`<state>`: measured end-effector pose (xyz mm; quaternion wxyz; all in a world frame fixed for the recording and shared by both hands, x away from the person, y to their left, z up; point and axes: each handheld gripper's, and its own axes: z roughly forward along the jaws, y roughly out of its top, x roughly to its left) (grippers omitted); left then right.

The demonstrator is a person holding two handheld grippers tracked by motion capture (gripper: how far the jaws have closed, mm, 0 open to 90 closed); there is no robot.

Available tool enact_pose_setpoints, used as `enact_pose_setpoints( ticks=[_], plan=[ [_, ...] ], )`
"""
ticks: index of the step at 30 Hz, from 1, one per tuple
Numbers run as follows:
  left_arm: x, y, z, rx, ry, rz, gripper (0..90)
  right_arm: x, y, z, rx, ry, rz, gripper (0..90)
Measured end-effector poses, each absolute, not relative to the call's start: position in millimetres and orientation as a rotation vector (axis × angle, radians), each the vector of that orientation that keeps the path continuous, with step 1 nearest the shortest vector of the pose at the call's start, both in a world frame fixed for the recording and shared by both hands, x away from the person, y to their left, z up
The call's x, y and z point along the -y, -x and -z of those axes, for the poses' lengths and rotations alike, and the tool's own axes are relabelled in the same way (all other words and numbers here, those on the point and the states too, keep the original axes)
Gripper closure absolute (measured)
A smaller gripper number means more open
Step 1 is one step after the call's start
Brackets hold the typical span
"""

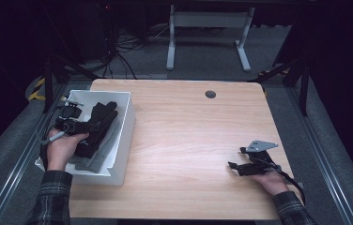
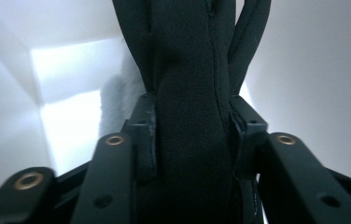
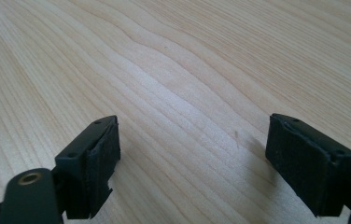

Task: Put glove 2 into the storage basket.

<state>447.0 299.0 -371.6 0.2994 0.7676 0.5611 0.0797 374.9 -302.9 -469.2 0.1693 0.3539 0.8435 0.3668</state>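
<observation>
My left gripper (image 2: 190,140) pinches the black glove (image 2: 190,84) inside the white bin (image 1: 123,136), probably to lift it; my right gripper (image 3: 192,163) waits wide open, holding nothing, over the table (image 3: 173,70).

No legible text or labels anywhere.

Dark plaid sleeves on both forearms, black left gripper (image 1: 100,123) with brass-coloured rivets, black right gripper (image 1: 236,158) with padded jaws, grey three-cornered plate (image 1: 261,145), black trailing cable (image 1: 291,180)
</observation>
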Motion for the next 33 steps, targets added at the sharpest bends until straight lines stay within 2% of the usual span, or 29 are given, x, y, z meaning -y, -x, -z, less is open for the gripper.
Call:
enact_pose_setpoints(
  ticks=[1, 3, 7, 11, 27, 33],
  plan=[
    [-299.7, -447.9, 374.5, -1.497, -2.035, -0.209, 54.2, 302.9, -374.9, 469.2, -2.398, -1.006, -1.042, 18.0],
    [-300.4, -449.1, 379.3, -1.501, -2.042, -0.207, 42.1, 302.9, -375.0, 469.2, -2.399, -1.005, -1.042, 18.0],
    [-299.3, -448.8, 379.2, -1.487, -2.033, -0.233, 30.8, 302.9, -374.9, 469.2, -2.398, -1.005, -1.042, 18.0],
    [-297.3, -447.3, 373.0, -1.491, -2.013, -0.273, 23.2, 302.9, -374.9, 469.2, -2.399, -1.005, -1.042, 18.1],
    [-290.1, -435.9, 340.0, -1.397, -1.958, -0.332, 18.9, 302.9, -374.9, 469.2, -2.398, -1.005, -1.041, 18.0],
    [-269.3, -429.3, 322.3, -1.302, -1.944, -0.326, 18.1, 302.9, -374.9, 469.2, -2.398, -1.005, -1.041, 18.0]
  ],
)
